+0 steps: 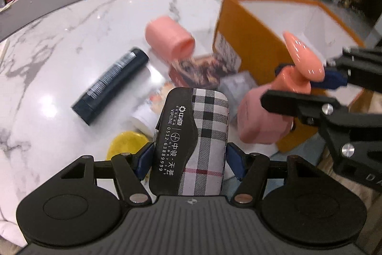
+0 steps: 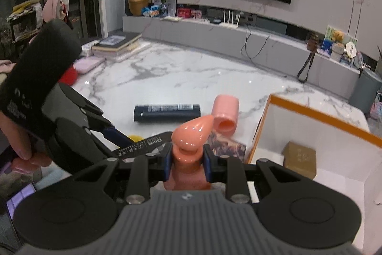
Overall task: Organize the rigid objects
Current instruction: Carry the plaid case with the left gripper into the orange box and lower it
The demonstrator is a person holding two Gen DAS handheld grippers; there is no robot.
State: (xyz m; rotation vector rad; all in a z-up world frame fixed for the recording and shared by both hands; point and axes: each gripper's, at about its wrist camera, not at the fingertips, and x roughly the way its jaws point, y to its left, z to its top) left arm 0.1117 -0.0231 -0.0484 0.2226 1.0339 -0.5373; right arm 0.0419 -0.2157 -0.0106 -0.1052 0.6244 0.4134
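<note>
Left wrist view shows the left gripper (image 1: 188, 159) pinching a plaid case (image 1: 191, 140) low at 6 o'clock, while at 3 o'clock the right gripper (image 1: 308, 90) clamps a pink pump bottle (image 1: 260, 118) by its slim neck, which could swing and knock the orange box (image 1: 253, 44).

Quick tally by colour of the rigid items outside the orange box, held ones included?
Pink: 2, pump bottle and cap
Dark: 1, tube
Plaid: 1, case
Yellow: 1, partly hidden item
Total: 5; the pile behind the case is too blurred to count.
</note>
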